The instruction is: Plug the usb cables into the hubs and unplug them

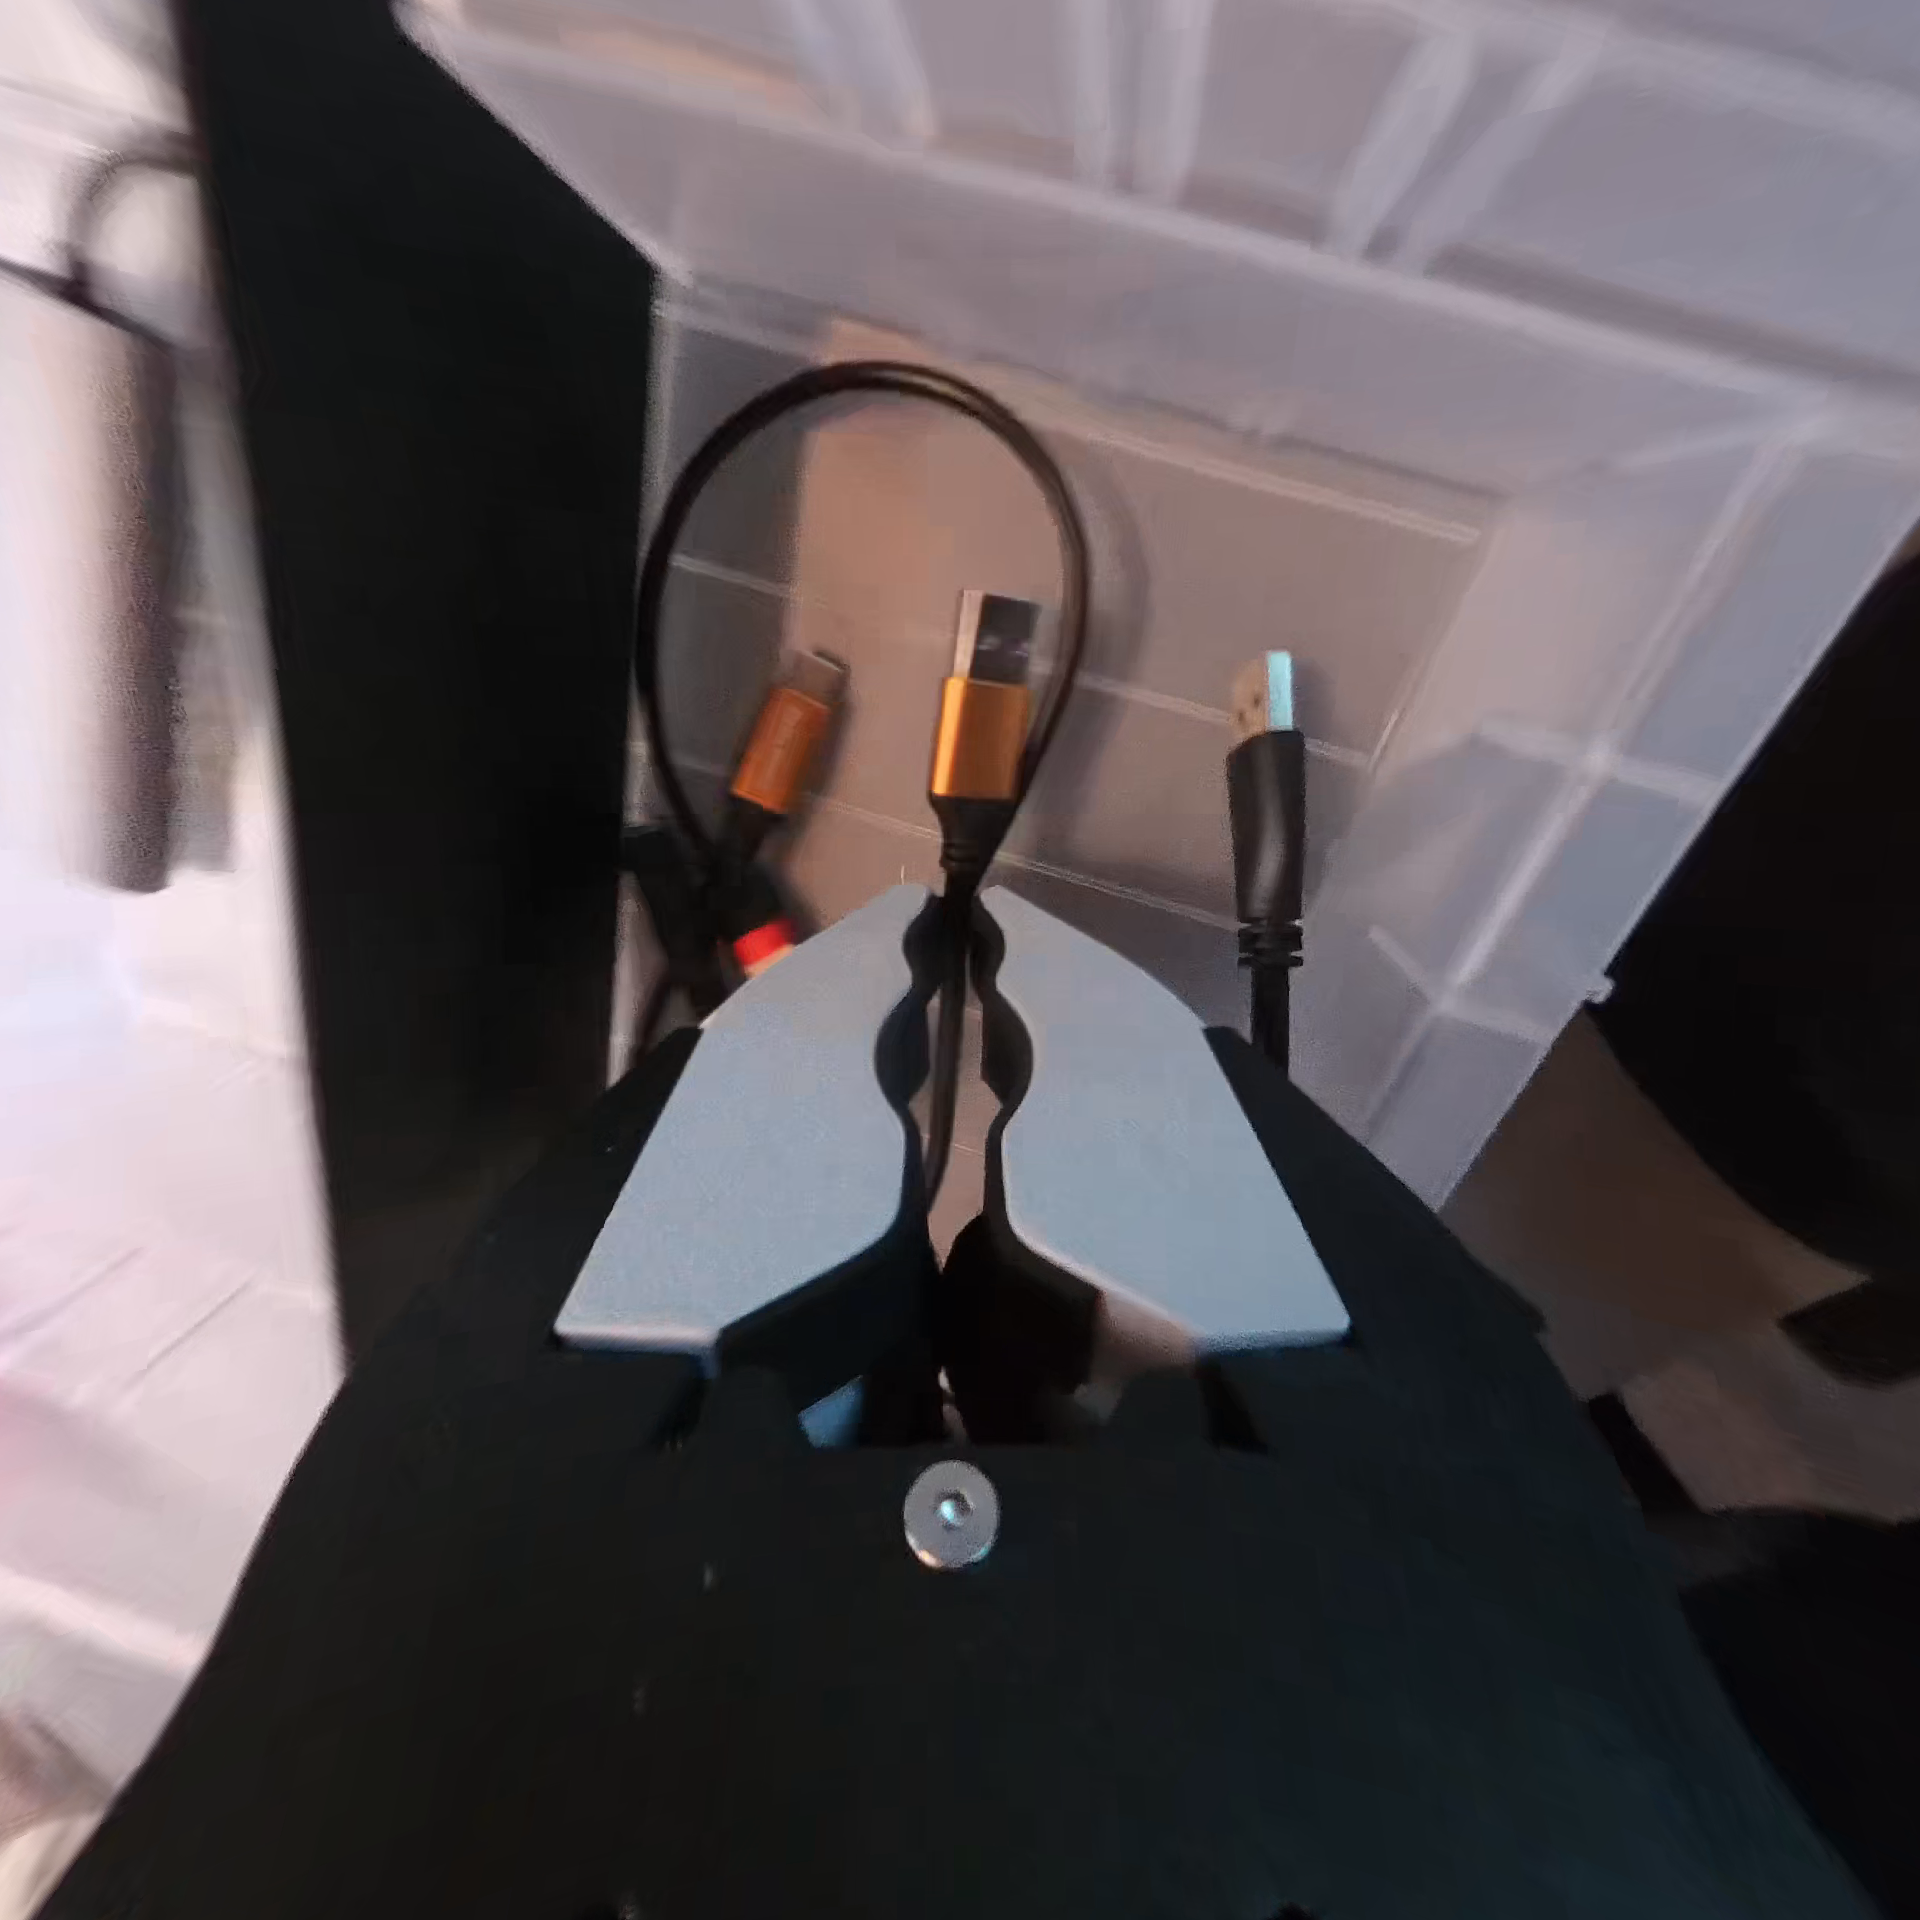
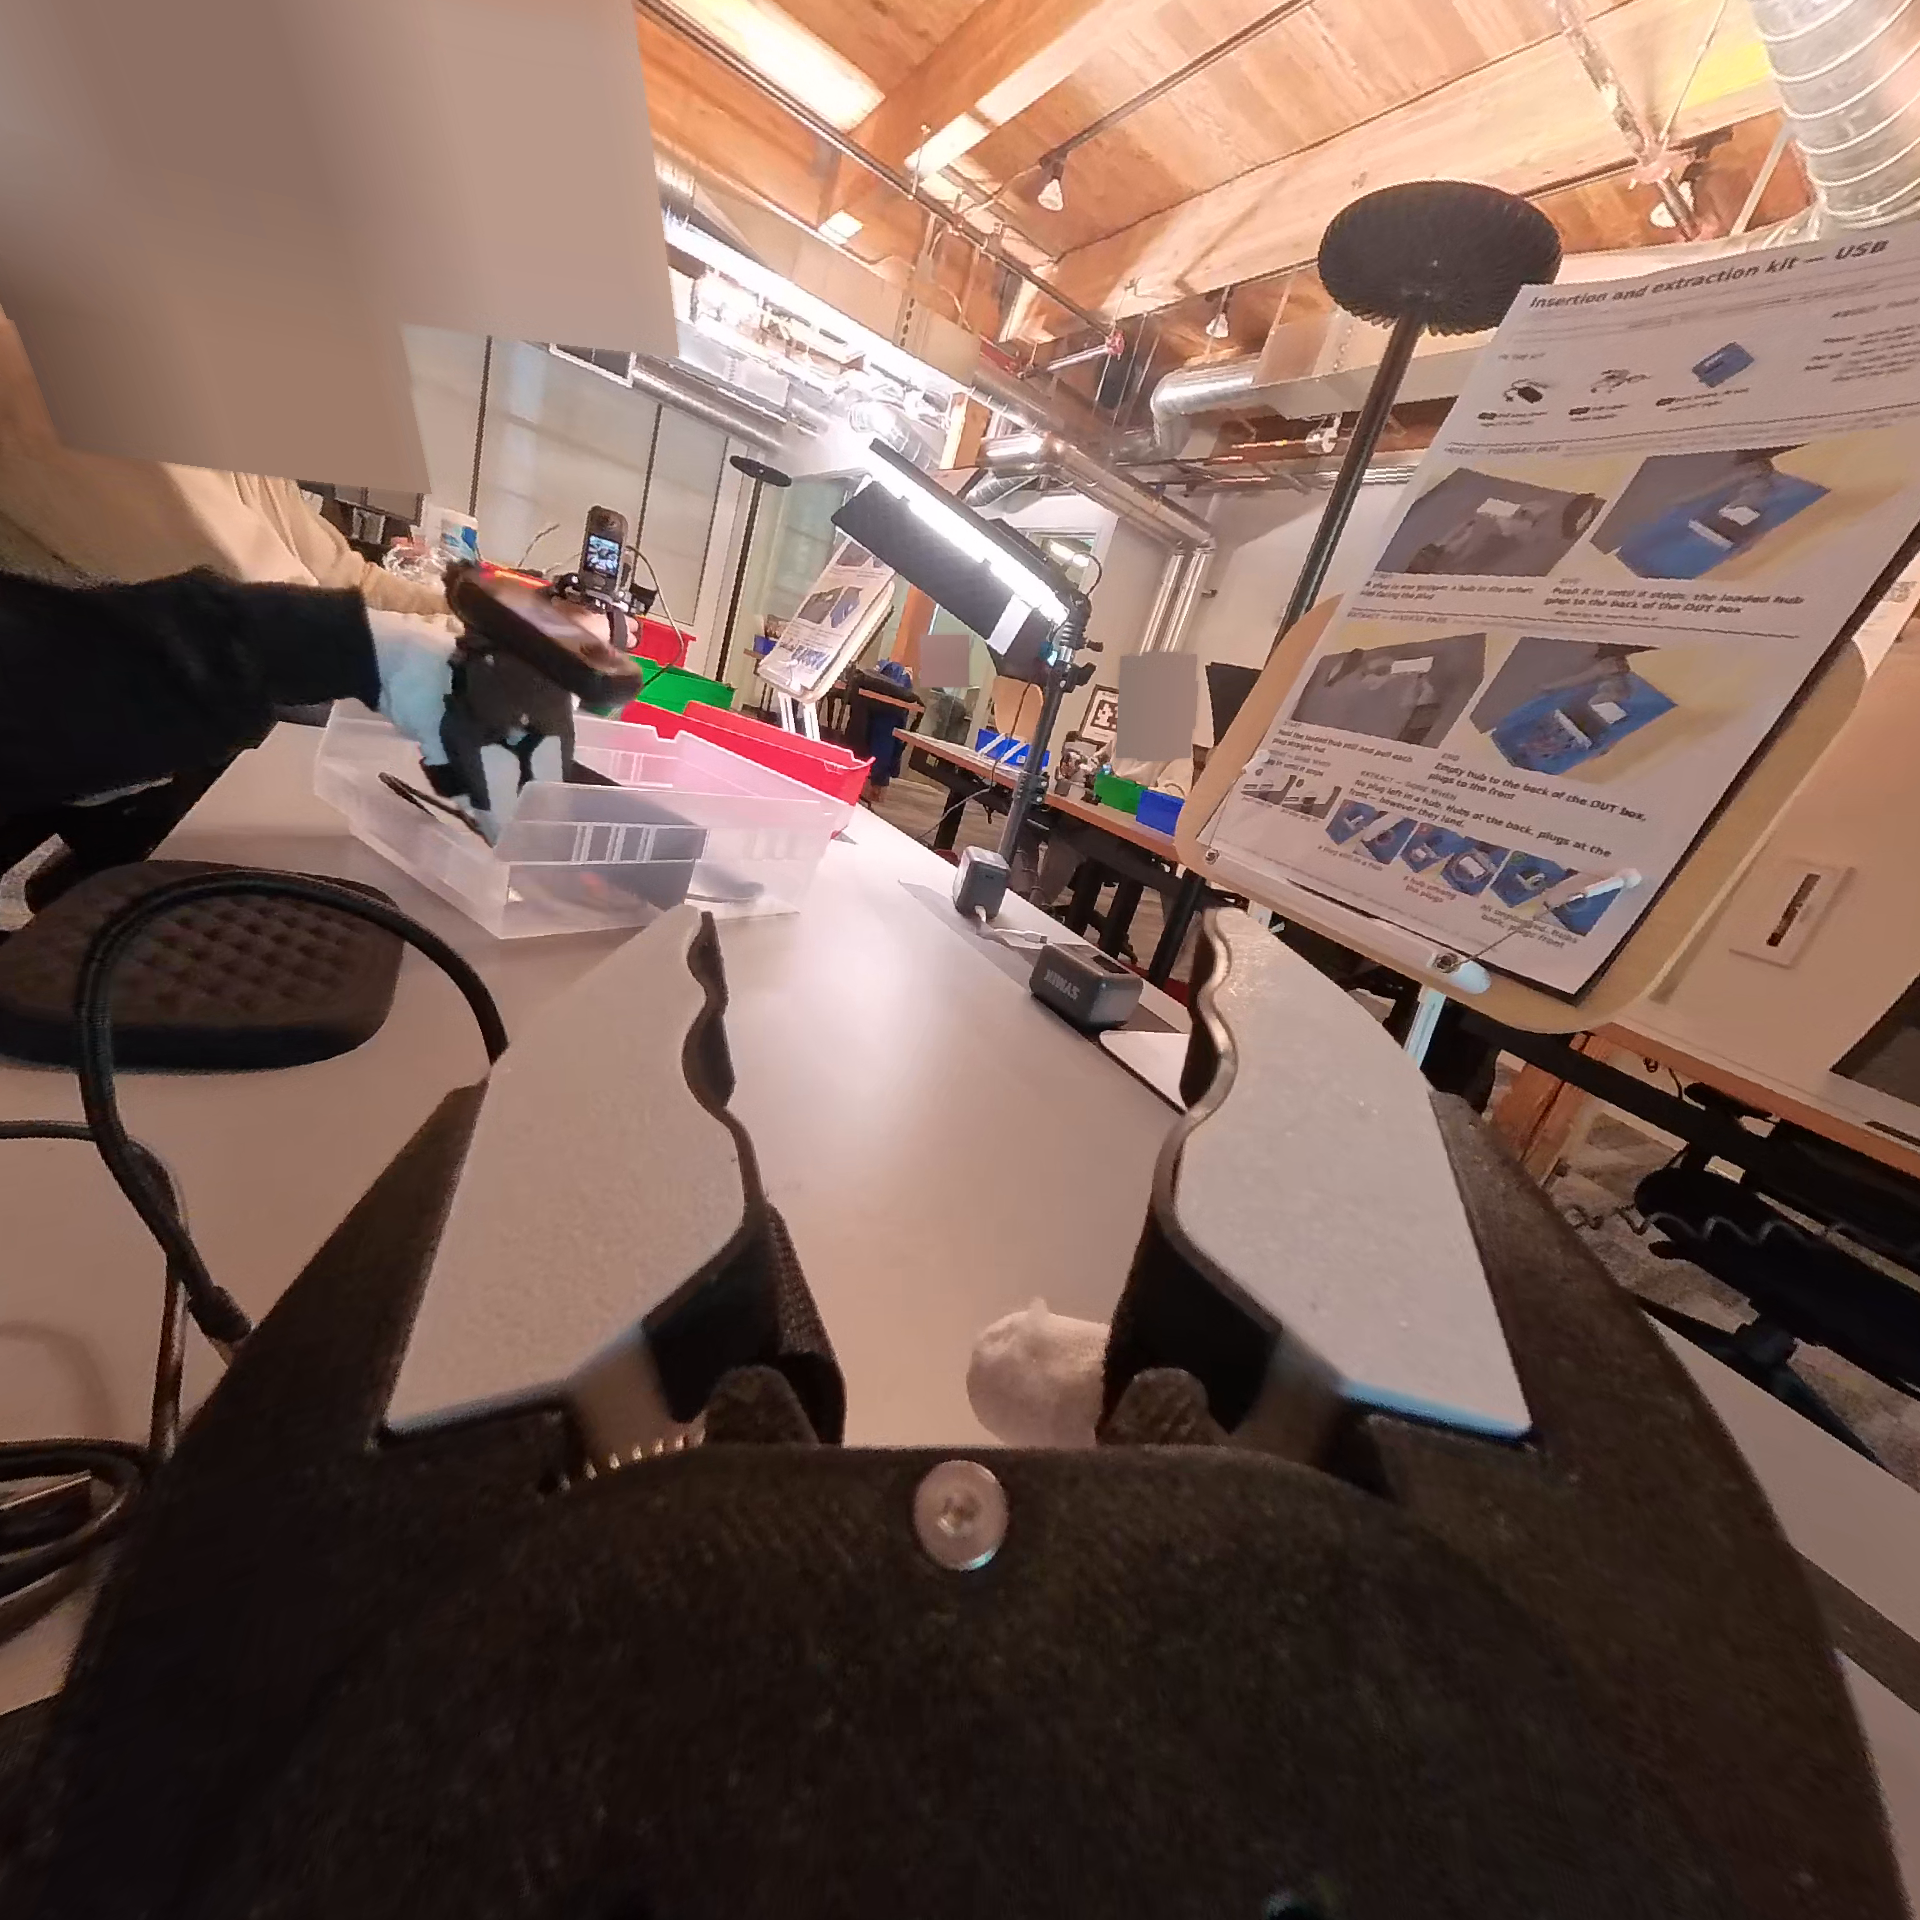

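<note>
My left gripper (image 1: 951, 894) is shut on the thin black cord of an orange-sleeved USB cable; its USB-A plug (image 1: 985, 691) points away just past my fingertips. The cord loops round to a second orange plug (image 1: 787, 740) at the left. A black USB-A plug (image 1: 1268, 790) stands to the right, untouched. All sit inside a clear plastic bin (image 1: 1299, 364). My right gripper (image 2: 951, 940) is open and empty, low over the grey table (image 2: 914, 1122). The left gripper (image 2: 488, 717) also shows in the right wrist view, reaching into the clear bin (image 2: 582, 842). No hub is identifiable.
A black divider (image 1: 416, 623) stands left of the cables. In the right wrist view a black pad (image 2: 187, 966) with a cable lies at the left, red bins (image 2: 748, 748) behind the clear one, a lamp (image 2: 966, 561), small grey boxes (image 2: 1081, 987), and an instruction sheet on a stand (image 2: 1558, 665) at the right. There is about 50 centimetres between the tips of the two grippers.
</note>
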Action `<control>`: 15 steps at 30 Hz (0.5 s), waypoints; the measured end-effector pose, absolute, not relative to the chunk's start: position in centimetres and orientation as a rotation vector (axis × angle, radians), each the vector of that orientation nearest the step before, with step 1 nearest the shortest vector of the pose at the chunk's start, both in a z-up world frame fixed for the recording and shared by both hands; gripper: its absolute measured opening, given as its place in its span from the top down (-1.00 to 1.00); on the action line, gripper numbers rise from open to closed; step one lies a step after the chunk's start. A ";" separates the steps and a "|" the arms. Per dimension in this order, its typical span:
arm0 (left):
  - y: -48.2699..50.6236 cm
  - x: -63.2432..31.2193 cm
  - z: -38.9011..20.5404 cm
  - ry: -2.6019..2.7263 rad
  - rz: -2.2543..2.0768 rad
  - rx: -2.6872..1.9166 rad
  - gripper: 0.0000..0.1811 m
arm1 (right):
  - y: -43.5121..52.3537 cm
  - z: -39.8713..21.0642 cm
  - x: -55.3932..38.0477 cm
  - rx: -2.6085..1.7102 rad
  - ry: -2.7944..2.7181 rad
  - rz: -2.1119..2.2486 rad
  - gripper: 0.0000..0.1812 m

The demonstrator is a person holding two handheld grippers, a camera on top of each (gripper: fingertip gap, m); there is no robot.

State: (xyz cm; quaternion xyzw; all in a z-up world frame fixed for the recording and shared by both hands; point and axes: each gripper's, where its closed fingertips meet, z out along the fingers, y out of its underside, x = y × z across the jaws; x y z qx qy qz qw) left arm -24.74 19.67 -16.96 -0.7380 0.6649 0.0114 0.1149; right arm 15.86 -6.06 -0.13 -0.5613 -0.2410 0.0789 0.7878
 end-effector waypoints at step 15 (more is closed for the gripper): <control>9.2 -9.0 14.3 0.915 -0.275 -0.619 0.97 | -5.5 -0.8 14.4 -1.253 -0.574 0.155 0.12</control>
